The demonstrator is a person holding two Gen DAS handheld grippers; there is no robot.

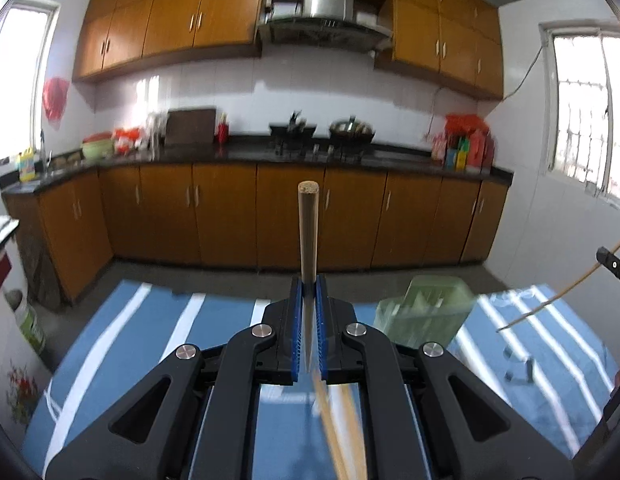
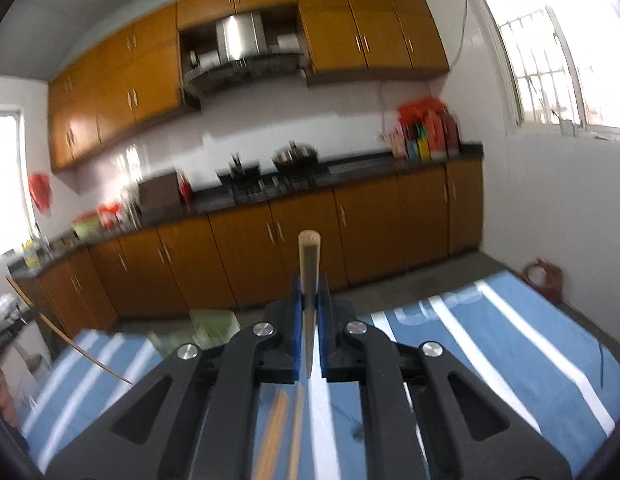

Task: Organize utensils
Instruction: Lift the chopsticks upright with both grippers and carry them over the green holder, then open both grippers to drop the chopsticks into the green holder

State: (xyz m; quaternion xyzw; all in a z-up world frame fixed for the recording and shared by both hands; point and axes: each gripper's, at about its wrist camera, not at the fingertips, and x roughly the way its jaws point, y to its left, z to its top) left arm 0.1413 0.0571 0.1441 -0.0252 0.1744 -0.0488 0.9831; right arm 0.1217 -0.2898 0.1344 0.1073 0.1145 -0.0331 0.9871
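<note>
My left gripper (image 1: 308, 286) is shut on a wooden chopstick (image 1: 308, 236) that sticks up and forward between its blue pads. My right gripper (image 2: 308, 286) is shut on another wooden chopstick (image 2: 308, 272) the same way. A pale green utensil holder (image 1: 423, 312) stands on the blue striped tablecloth (image 1: 150, 340), to the right of my left gripper; it also shows in the right wrist view (image 2: 212, 326), to the left of my right gripper. The right gripper's chopstick (image 1: 565, 292) crosses the far right of the left wrist view. More chopsticks (image 2: 278, 432) lie blurred on the cloth below.
A small grey object (image 1: 519, 368) lies on the cloth at the right. Beyond the table are orange kitchen cabinets (image 1: 230, 216), a dark counter with a stove and wok (image 1: 351, 130), and bottles (image 1: 465, 148). A red-brown object (image 2: 543, 274) sits by the table's far right edge.
</note>
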